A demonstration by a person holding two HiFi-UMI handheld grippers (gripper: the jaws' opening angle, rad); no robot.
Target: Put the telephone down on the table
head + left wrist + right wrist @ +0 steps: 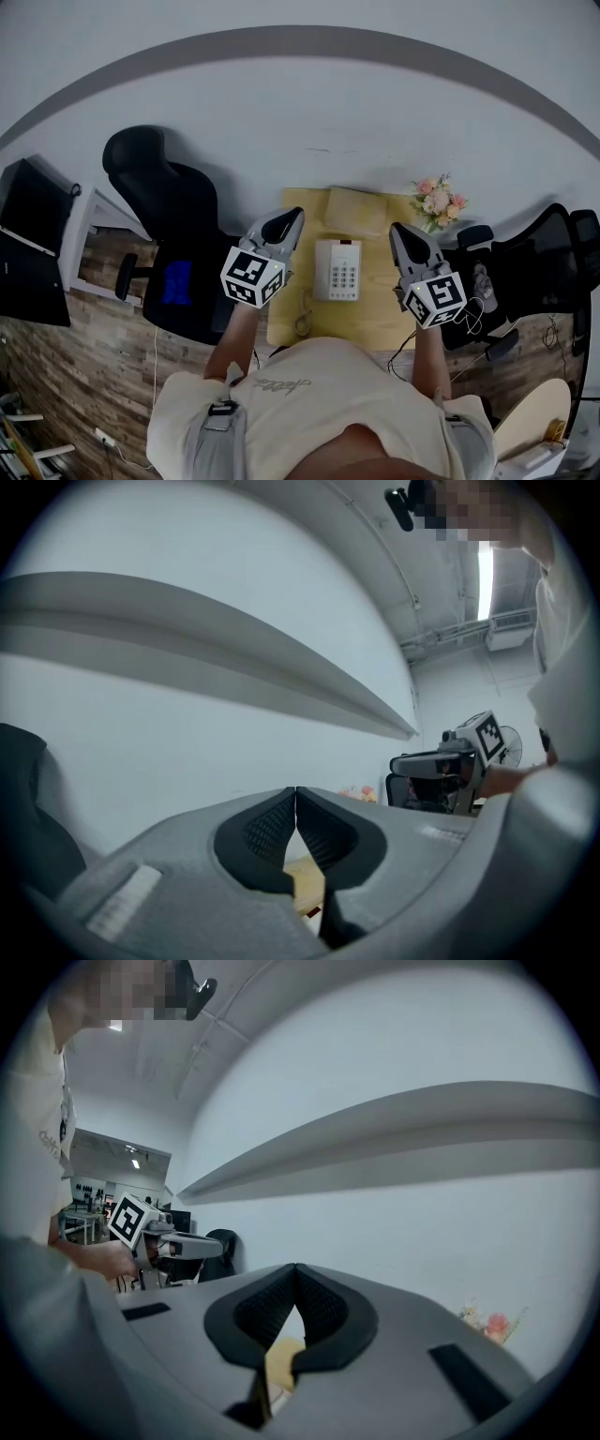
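Telephone (337,270), white with a keypad, sat flat on the small wooden table (380,323), near the middle, between the 2 tools and touching neither. Its cord (304,317) curled along the table's left edge. Left tool (296,806) was closed, pads tip to tip, nothing between them; it hung above the table's left edge, pointing at the white wall. Right tool (296,1283) was also closed and empty, held over the table's right side, level with the left one. A tan box (356,209) lay behind the telephone. Flowers (439,200) stood at the back right corner. A black chair (169,220) stood left of the table, another chair (553,258) to the right.
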